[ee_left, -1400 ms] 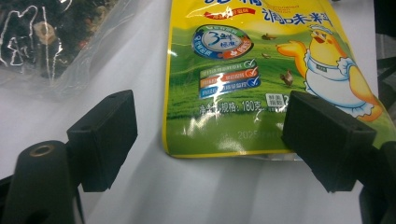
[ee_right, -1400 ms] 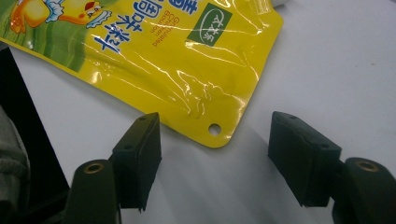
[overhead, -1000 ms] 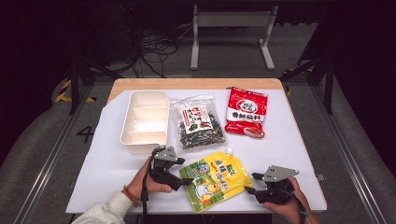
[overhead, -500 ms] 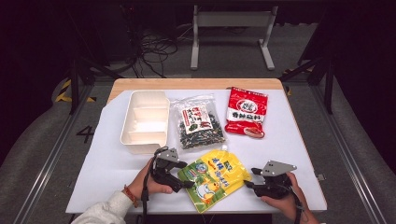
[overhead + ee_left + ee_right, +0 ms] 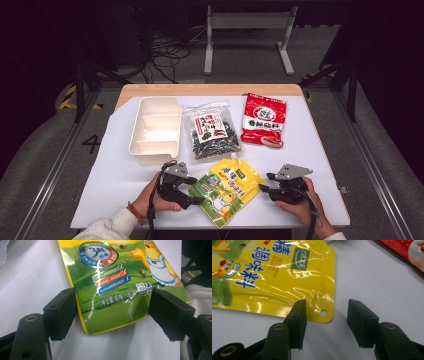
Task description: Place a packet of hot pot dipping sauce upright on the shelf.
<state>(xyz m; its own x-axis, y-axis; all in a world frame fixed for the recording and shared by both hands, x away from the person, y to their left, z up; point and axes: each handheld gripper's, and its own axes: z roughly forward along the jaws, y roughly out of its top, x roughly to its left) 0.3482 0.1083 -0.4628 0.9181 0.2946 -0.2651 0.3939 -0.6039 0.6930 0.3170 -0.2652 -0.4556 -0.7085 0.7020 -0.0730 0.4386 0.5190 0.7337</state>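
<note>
- The table (image 5: 120,175) carries the yellow-green pouch (image 5: 227,187) at its near edge, between both hands.
- The pouch looks light, soft and glossy, so probably slippery; the flat sealed edges seem the best places to grip.
- The left hand-held gripper (image 5: 112,312) has been closing; its jaws straddle the bottom corner, not yet pressing.
- The right hand-held gripper (image 5: 327,320) has also been closing, unclenched around the corner with the hole.

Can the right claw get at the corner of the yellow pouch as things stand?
Probably yes. The right claw stands open right at the yellow pouch, its holed corner lying between the jaws, untouched. Only bare white table lies around it. The jaws have just been closing.
</note>
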